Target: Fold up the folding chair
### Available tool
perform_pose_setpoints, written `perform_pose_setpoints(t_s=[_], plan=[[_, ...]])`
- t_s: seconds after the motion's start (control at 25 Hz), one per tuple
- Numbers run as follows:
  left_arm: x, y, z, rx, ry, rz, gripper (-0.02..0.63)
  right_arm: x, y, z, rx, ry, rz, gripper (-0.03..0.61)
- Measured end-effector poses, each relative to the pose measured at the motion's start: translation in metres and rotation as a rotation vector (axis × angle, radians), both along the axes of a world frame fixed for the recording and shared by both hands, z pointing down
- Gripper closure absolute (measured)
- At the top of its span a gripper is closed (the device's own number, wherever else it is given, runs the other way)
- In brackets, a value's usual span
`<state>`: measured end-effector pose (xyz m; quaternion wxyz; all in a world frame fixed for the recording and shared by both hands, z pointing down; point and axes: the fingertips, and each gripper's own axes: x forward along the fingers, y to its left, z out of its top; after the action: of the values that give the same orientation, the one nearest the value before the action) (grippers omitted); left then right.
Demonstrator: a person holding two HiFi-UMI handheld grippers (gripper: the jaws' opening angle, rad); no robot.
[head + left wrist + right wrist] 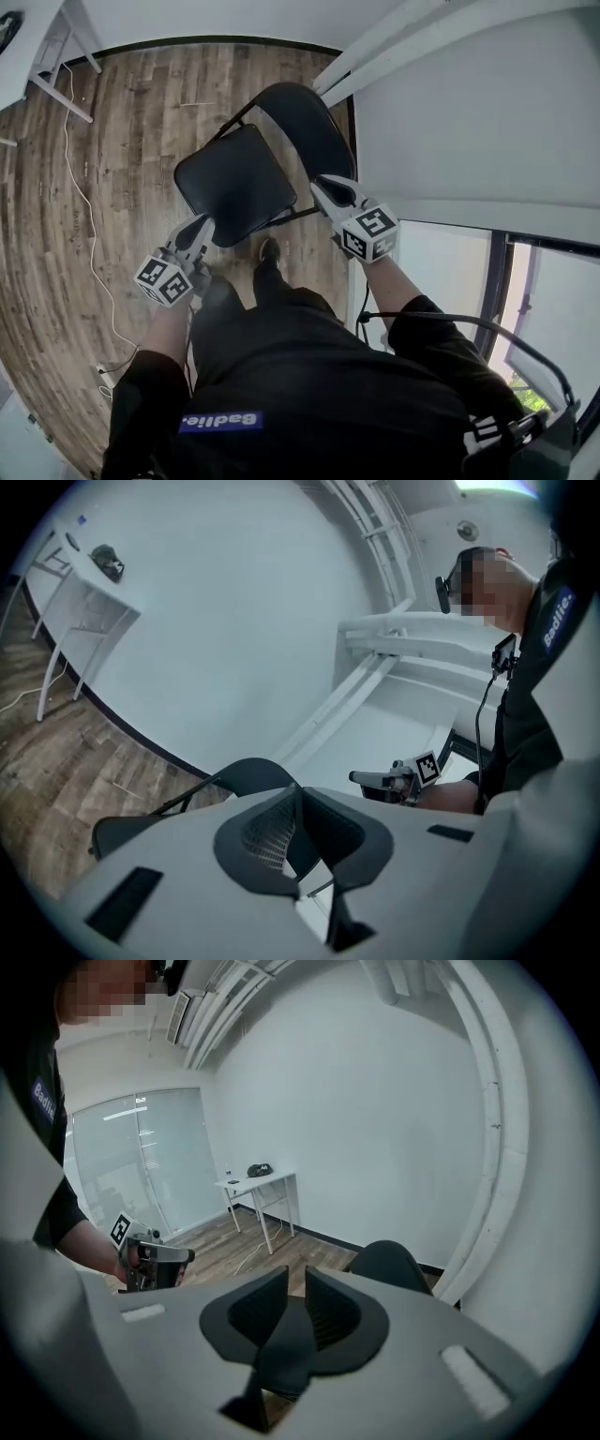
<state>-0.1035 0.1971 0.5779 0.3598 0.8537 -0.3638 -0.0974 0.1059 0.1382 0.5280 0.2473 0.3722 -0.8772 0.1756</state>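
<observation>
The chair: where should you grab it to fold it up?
Probably the front edge of the seat, coming from the near side. The chair stands open with its seat flat, and that edge is thin, bare and closest. Lifting it should swing the seat up toward the backrest.

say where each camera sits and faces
Head view: on the person's head, steeply down at the folding chair; torso, arms, left tool, right tool show.
Left gripper view: on the left tool, facing the wall; shut jaws and the person show.
Right gripper view: on the right tool, facing a white table; jaws and a forearm show.
Shared: each gripper view catches the other tool.
</observation>
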Motion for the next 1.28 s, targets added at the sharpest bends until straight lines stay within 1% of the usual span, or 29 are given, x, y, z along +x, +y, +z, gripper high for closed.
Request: perform_pose_setpoints(t_s=[0.08,0.16,0.2,0.28,0.44,0.64,0.76,0.92,1.08,1.2,1.28], plan=[[-0.002,0.0,0.023,-0.038,0.024,-0.006,0.606,0.008,-0.011,0.009,-0.007,0.035,0.004,0.535],[0.001,0.0,0.048,-0.06,0.067,-0.012,0.594,0.024,-0.024,0.02,-0.02,0.069,0.013,0.519],[0.003,-0.001,0.06,-0.064,0.088,-0.011,0.561,0.032,-0.03,0.027,-0.029,0.08,0.023,0.506],[0.004,-0.005,0.079,-0.072,0.101,0.0,0.526,0.046,-0.041,0.039,-0.05,0.098,0.05,0.482],[-0.007,-0.015,0.132,-0.11,0.072,0.005,0.506,0.066,-0.06,0.064,-0.071,0.169,0.079,0.448],[-0.023,-0.014,0.199,-0.181,0.097,-0.05,0.451,0.103,-0.08,0.091,-0.111,0.29,0.111,0.37],[-0.03,-0.012,0.236,-0.228,0.103,-0.08,0.434,0.12,-0.093,0.099,-0.131,0.336,0.125,0.354],[-0.035,-0.008,0.283,-0.28,0.089,-0.086,0.419,0.131,-0.109,0.114,-0.147,0.366,0.146,0.341],[-0.044,-0.002,0.333,-0.321,0.039,-0.088,0.405,0.139,-0.116,0.138,-0.149,0.423,0.152,0.307],[-0.058,0.004,0.378,-0.386,0.01,-0.114,0.377,0.142,-0.122,0.156,-0.149,0.465,0.14,0.275],[-0.065,0.011,0.408,-0.44,0.014,-0.131,0.34,0.145,-0.127,0.165,-0.151,0.485,0.137,0.249]])
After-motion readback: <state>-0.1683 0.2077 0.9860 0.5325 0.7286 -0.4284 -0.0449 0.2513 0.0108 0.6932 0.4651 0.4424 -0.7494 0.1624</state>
